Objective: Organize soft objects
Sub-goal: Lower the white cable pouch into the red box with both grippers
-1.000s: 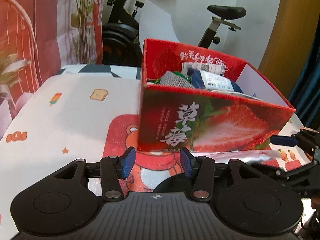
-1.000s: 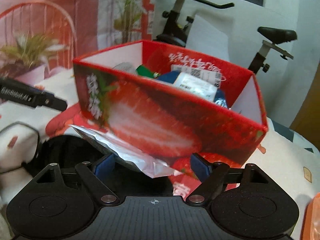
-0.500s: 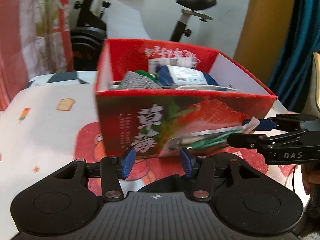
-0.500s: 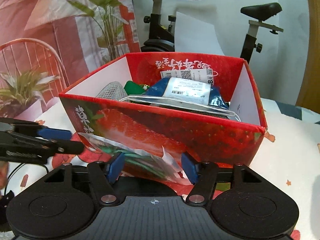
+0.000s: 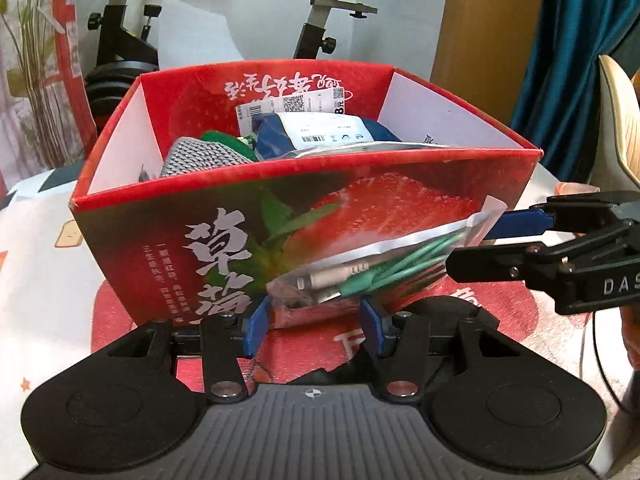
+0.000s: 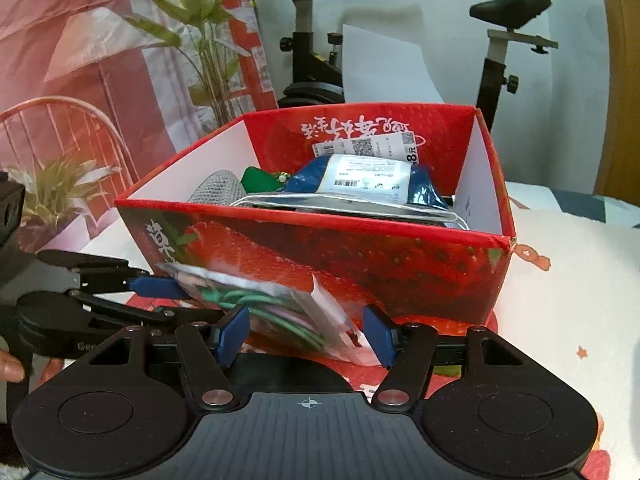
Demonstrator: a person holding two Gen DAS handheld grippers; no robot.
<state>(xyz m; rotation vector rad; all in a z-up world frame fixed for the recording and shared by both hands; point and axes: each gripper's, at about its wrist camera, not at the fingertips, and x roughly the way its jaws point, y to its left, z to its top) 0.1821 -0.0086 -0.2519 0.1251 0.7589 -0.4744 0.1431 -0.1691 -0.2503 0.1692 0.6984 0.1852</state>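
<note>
Your left gripper [image 5: 314,322] and right gripper [image 6: 306,336] | both grip the cable bag [image 5: 360,276] | beside the red box [image 5: 400,208]

The strawberry box [image 5: 360,216] is glossy printed cardboard, white and matt inside. In front of the box, the pouch [image 5: 372,264] is shiny crinkled foil plastic. Inside the box lie a grey knitted cloth [image 5: 200,156] and a glossy blue plastic packet [image 6: 360,180]. Under the box, the tablecloth [image 6: 560,300] looks smooth.
</note>
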